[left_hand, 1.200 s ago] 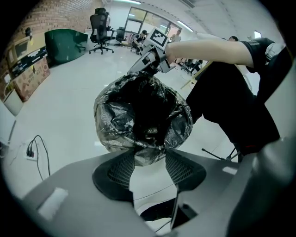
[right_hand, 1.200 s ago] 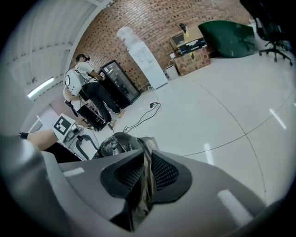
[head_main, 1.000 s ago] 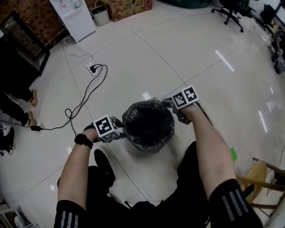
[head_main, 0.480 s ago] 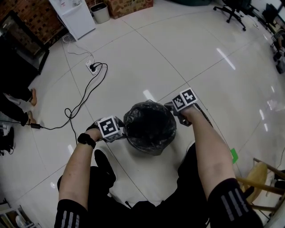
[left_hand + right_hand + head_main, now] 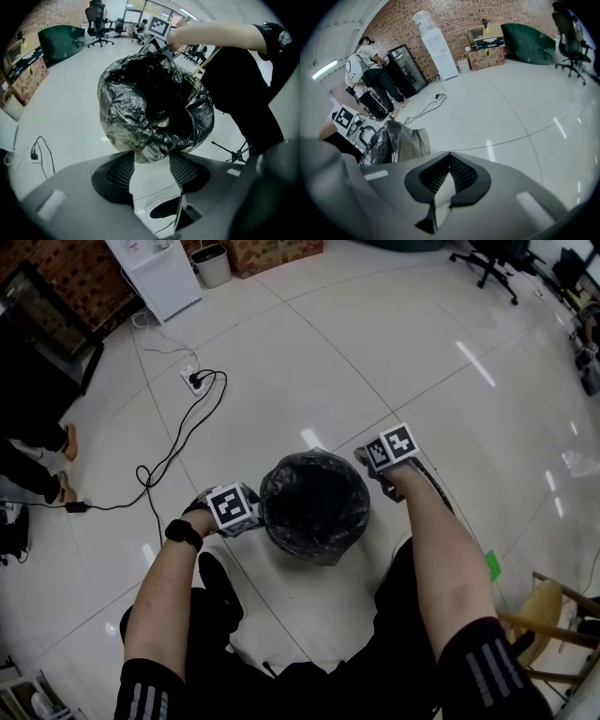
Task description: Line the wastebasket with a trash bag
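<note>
Left gripper (image 5: 152, 159), nine o'clock, has just been opening wide — bag (image 5: 140, 103) fold loose between; right gripper (image 5: 449, 154) closed, empty. Slippery film: pinch the rim.

Wastebasket: walls wholly hidden under trash bag (image 5: 312, 505). Cardboard box (image 5: 277, 251) and office chair (image 5: 487, 263): cut off at top edge. Wooden chair (image 5: 536, 604): cut off at right edge.

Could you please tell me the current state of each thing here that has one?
trash bag: mouth open, folded over the wastebasket rim.
left tool: open, jaws have just been opening, bag edge at their tips, not gripped.
right tool: shut, nothing seen between jaws.
power strip: black plug inserted.
</note>
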The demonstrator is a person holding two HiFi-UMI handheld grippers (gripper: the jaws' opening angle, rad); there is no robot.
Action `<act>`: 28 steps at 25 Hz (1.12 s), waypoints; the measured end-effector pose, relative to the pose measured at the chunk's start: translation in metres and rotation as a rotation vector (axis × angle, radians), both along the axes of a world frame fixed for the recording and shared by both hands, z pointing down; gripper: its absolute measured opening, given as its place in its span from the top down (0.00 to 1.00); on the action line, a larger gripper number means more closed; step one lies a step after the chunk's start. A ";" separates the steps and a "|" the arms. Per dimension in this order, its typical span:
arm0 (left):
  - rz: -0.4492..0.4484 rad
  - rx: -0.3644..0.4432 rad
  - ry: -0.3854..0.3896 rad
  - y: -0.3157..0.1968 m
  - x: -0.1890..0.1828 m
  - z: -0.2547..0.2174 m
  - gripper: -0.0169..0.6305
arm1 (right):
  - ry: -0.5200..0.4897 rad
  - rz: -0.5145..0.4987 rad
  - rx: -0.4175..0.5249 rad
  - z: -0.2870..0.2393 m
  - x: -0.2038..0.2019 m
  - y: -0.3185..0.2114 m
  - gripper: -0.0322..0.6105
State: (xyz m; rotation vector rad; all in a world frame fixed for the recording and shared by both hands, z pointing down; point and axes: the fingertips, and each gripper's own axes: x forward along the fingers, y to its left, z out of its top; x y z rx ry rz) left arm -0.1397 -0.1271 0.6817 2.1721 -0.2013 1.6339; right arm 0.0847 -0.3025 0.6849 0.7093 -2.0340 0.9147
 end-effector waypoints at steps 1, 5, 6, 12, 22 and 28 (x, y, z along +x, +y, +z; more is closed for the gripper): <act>-0.006 0.012 -0.007 0.000 -0.003 -0.002 0.62 | 0.013 0.016 0.030 -0.005 0.006 -0.003 0.94; -0.026 0.081 -0.051 -0.001 -0.015 -0.009 0.62 | 0.065 0.024 0.169 -0.034 0.021 -0.007 0.94; -0.031 0.103 -0.061 -0.001 -0.016 -0.012 0.62 | 0.074 0.017 0.205 -0.045 0.023 -0.007 0.94; -0.028 0.213 -0.075 0.019 -0.014 -0.055 0.62 | 0.020 -0.179 0.414 -0.143 -0.013 0.027 0.94; -0.253 0.585 0.255 0.001 0.042 -0.223 0.63 | -0.212 -0.184 0.618 -0.304 -0.057 0.126 0.94; -0.286 0.728 0.385 0.023 0.057 -0.273 0.63 | -0.221 -0.196 0.633 -0.292 -0.054 0.177 0.94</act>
